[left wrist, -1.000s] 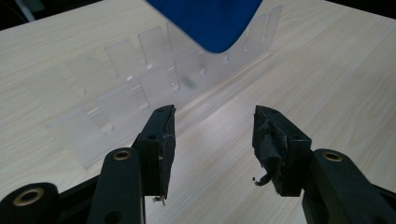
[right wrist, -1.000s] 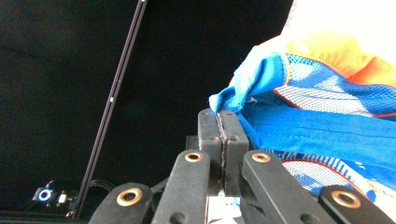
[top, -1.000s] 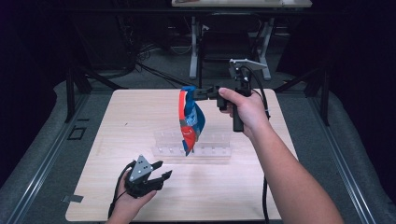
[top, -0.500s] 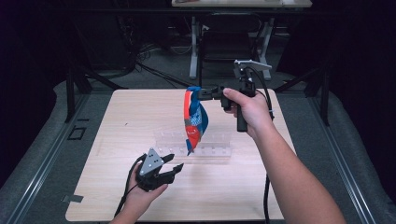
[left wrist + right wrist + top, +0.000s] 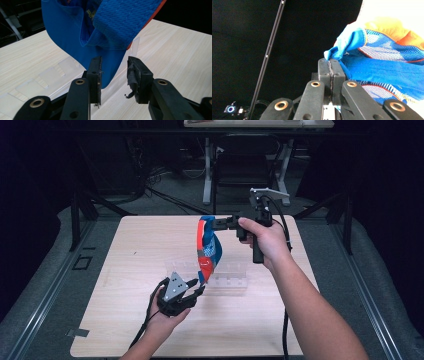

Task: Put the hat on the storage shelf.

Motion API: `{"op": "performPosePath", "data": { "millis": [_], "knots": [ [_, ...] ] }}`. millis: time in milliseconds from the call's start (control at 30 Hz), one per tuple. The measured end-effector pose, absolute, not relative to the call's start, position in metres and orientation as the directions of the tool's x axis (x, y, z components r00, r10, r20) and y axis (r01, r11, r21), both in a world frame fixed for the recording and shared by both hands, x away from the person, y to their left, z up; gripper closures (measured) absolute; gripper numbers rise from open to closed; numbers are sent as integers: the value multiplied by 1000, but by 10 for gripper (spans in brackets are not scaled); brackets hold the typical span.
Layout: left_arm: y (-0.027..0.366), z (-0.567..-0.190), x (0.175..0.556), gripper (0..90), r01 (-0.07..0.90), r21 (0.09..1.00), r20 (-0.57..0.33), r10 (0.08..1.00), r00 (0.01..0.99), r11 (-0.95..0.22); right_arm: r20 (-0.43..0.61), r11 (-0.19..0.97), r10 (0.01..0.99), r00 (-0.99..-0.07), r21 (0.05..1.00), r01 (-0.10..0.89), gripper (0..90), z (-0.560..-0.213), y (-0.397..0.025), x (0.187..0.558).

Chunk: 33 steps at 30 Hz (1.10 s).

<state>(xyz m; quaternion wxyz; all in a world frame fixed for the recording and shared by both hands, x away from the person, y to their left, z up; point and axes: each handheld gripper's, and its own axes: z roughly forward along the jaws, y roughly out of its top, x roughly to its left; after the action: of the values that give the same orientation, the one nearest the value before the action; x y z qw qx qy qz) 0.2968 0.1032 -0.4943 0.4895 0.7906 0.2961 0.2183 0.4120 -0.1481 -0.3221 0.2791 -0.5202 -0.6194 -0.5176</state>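
A blue and orange cap (image 5: 207,247) hangs above the wooden table (image 5: 135,245). My right gripper (image 5: 217,225) holds it from the right, shut on the cloth at its top edge. In the right gripper view the jaws (image 5: 329,65) are pressed together on a fold of the cap (image 5: 387,72). My left gripper (image 5: 199,288) sits low at the cap's bottom end and is open. In the left gripper view the cap's blue lower tip (image 5: 75,35) hangs down between the open jaws (image 5: 113,75), close to the left one.
A clear plastic rack (image 5: 230,279) lies on the table under and behind the cap. Table legs and cables stand on the dark floor beyond the far edge. Metal rails run along both sides of the table.
My left gripper has risen and moved right from the table's front, up to the cap's lower tip. The right gripper has kept the cap almost still.
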Motion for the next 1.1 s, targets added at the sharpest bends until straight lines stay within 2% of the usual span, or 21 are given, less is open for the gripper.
{"op": "performPosePath", "data": {
  "millis": [433,900,1100],
  "knots": [
    [98,-498,302,856,252,896,81,693,717,-366,887,-82,353,-299,348,934,900,-326,-146,414],
    [100,-498,303,881,244,886,119,701,703,-394,886,-97,366,-285,341,935,888,-333,-150,414],
    [104,-501,308,882,278,881,89,710,698,-384,878,-103,381,-289,351,931,870,-333,-152,414]
  ]
}}
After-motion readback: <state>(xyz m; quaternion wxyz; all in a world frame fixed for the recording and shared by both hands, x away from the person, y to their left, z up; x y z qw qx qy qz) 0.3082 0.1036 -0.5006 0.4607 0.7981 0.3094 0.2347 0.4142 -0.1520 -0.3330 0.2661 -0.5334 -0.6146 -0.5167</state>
